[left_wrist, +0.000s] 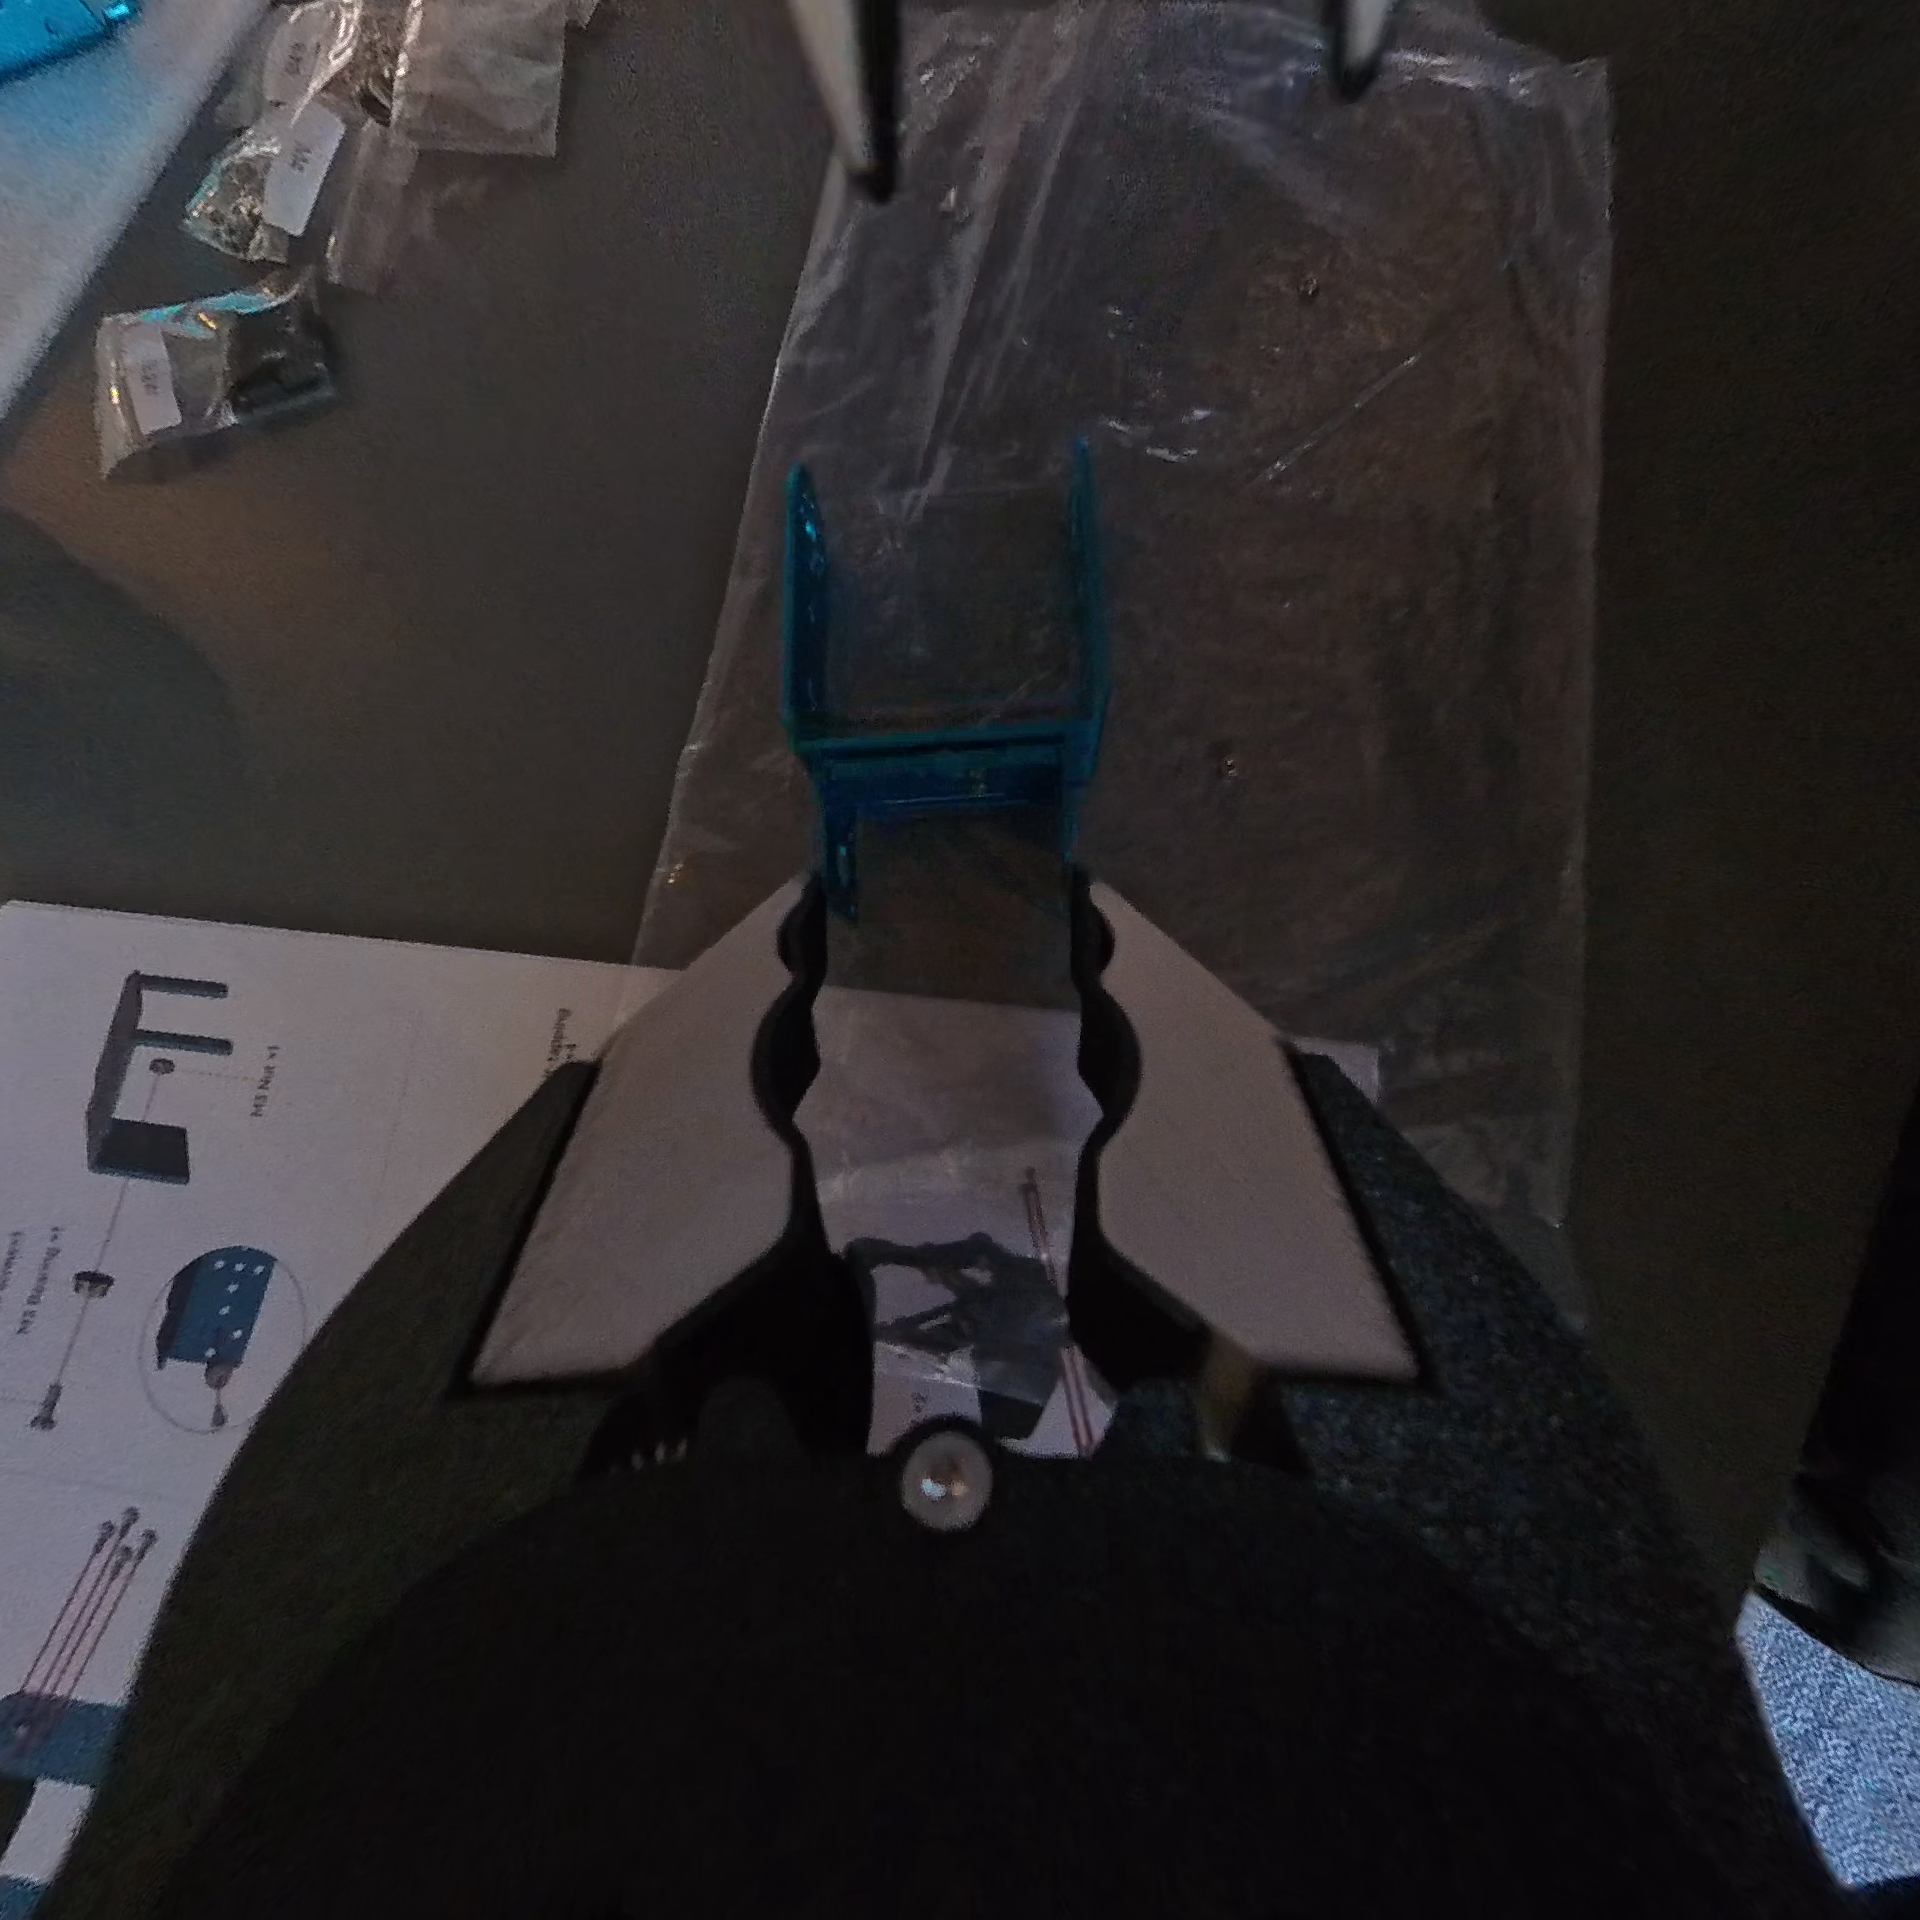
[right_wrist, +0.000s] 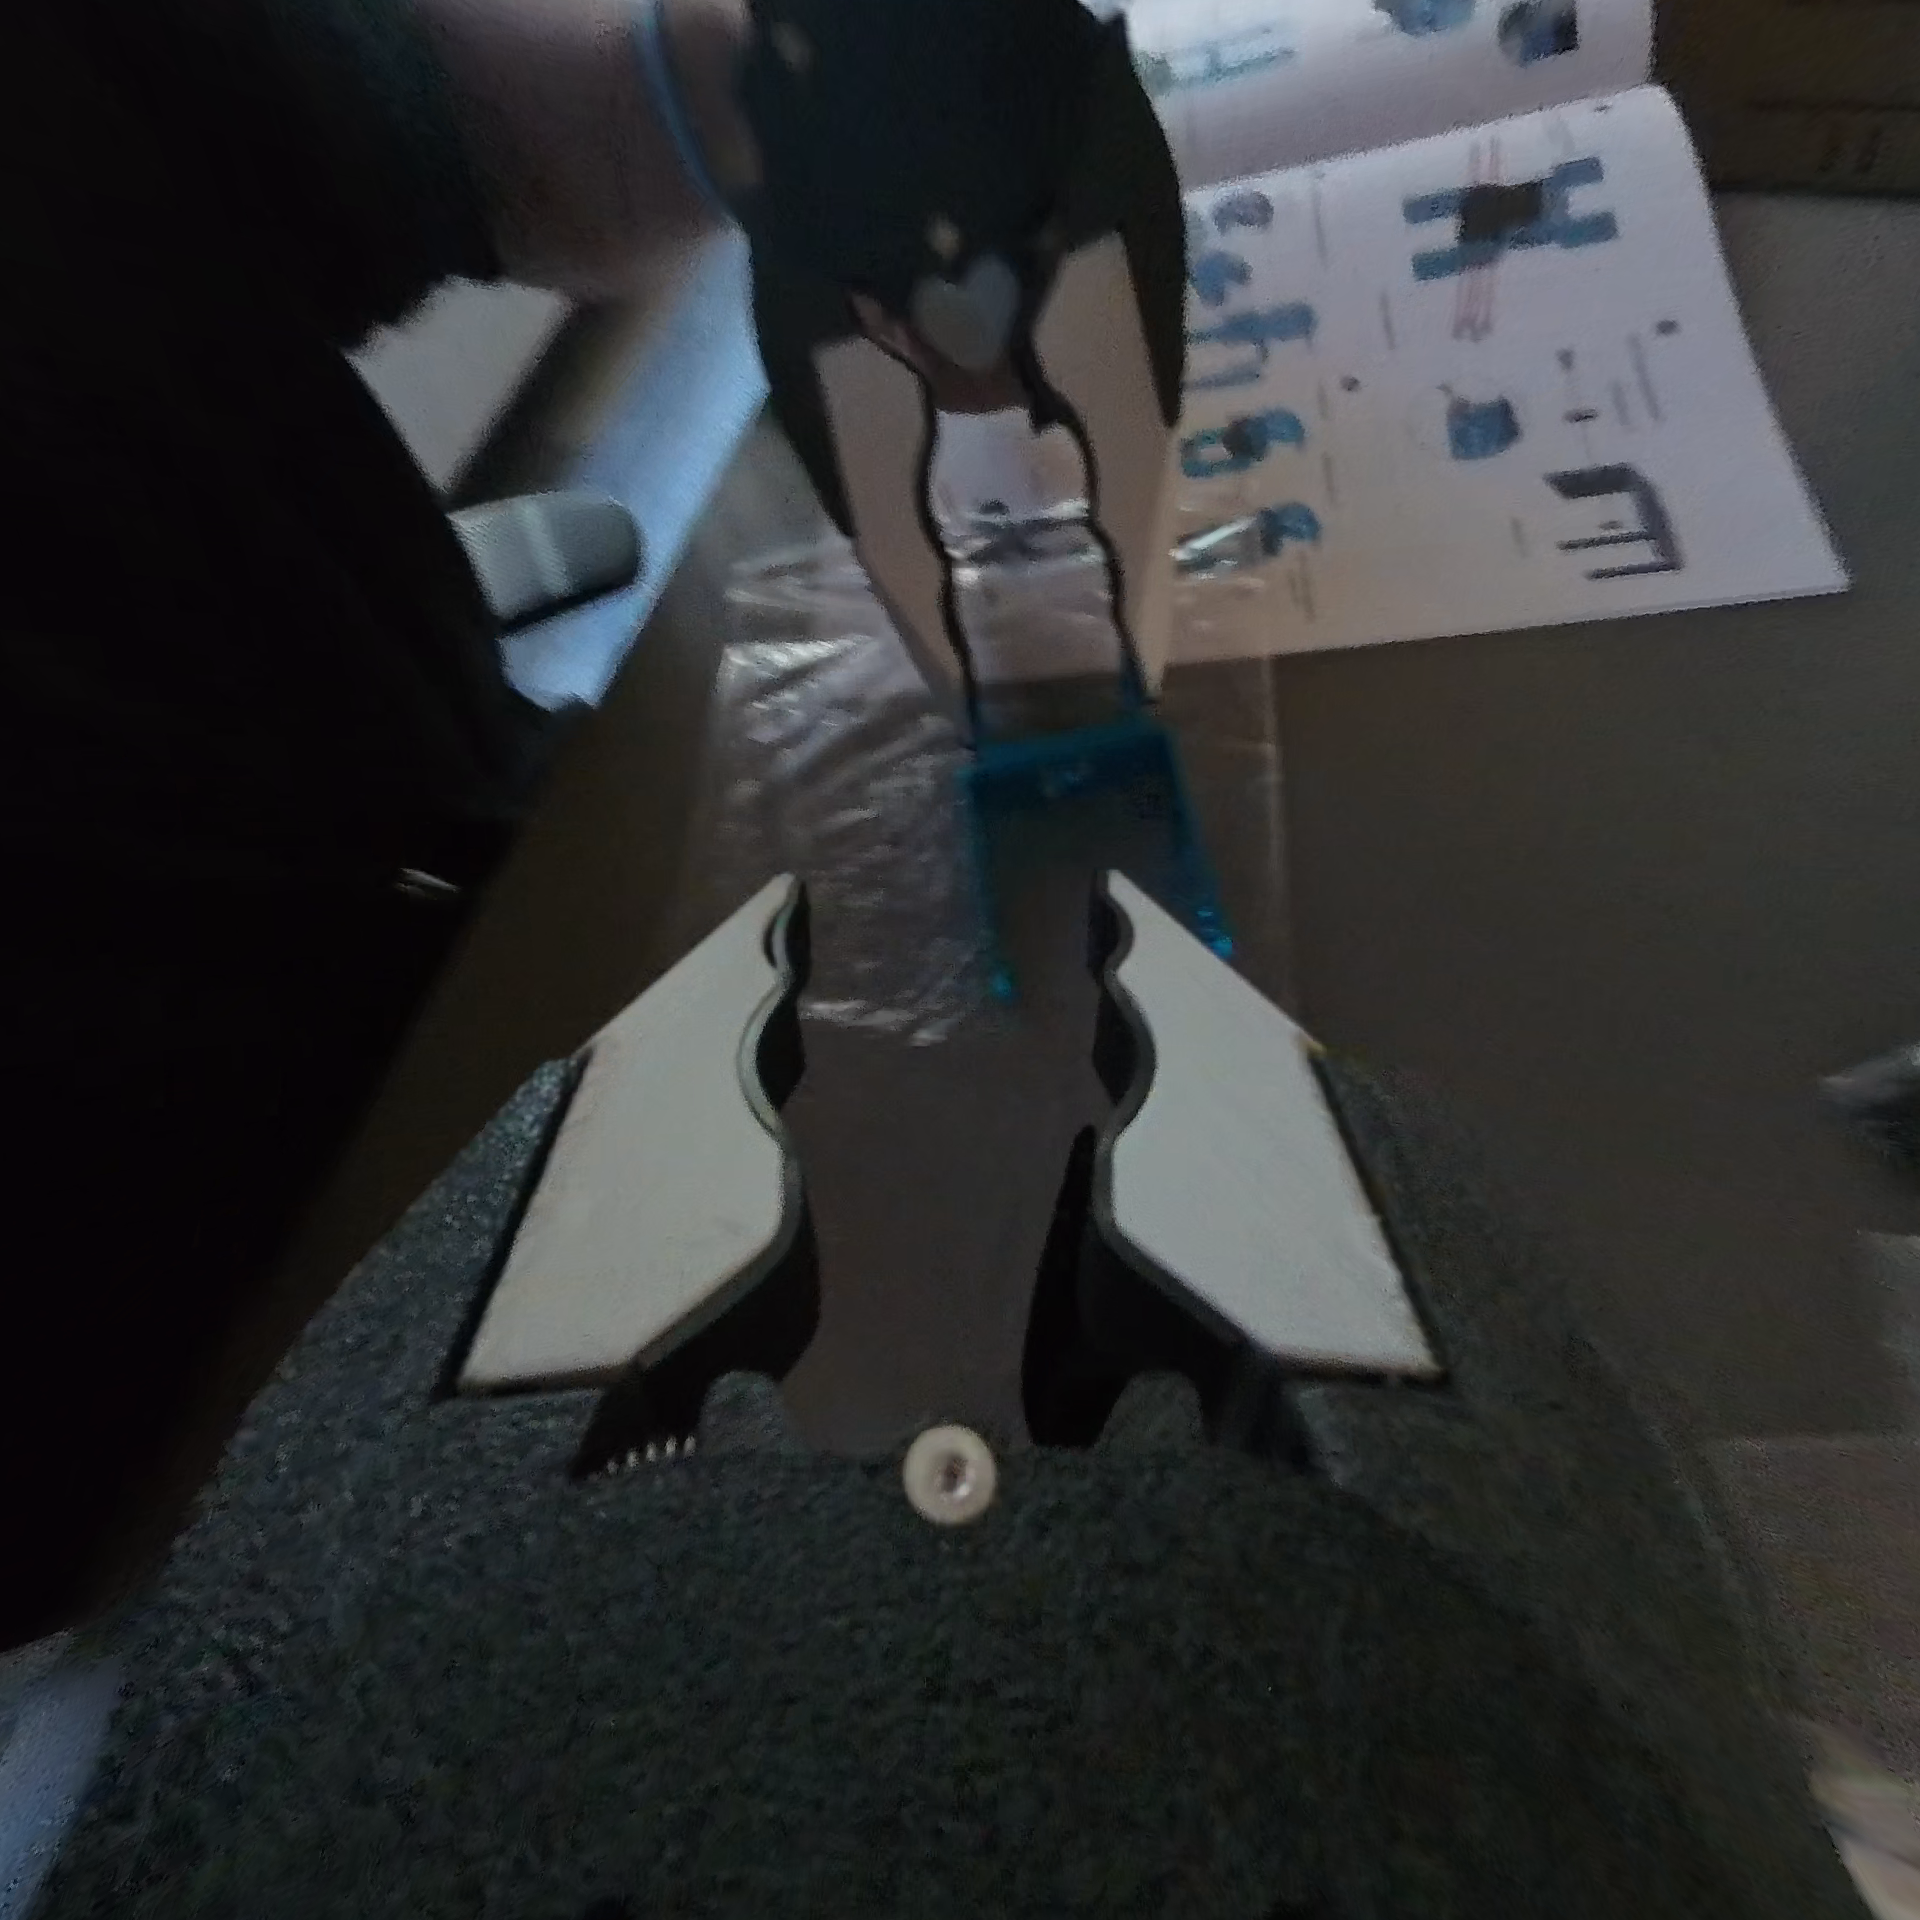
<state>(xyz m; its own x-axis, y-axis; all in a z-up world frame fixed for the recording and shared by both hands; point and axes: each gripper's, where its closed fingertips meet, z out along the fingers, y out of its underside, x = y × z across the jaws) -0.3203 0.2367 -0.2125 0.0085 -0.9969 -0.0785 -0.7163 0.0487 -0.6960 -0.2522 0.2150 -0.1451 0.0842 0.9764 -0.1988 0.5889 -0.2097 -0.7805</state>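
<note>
My left gripper (left_wrist: 948, 914) is shut on a blue metal bracket (left_wrist: 940, 774) with two upright side plates, gripping it by its near legs and holding it over a clear plastic bag (left_wrist: 1299, 468). My right gripper (right_wrist: 951, 904) is open and empty, and points at the bracket (right_wrist: 1075, 790) from the opposite side. Its right finger is close to one bracket leg, and I cannot tell if they touch. In the right wrist view the left gripper (right_wrist: 1055, 707) reaches down with the bracket at its tips. The right gripper (left_wrist: 1107, 114) has its fingertips (left_wrist: 868, 145) showing at the top edge of the left wrist view.
An open instruction booklet (left_wrist: 260, 1143) lies on the brown table; it also shows in the right wrist view (right_wrist: 1507, 364). Several small bags of hardware (left_wrist: 260, 197) lie at the far left. A person's dark-sleeved arm (right_wrist: 208, 520) fills the left of the right wrist view. About 11 cm separates my left fingertips from my right.
</note>
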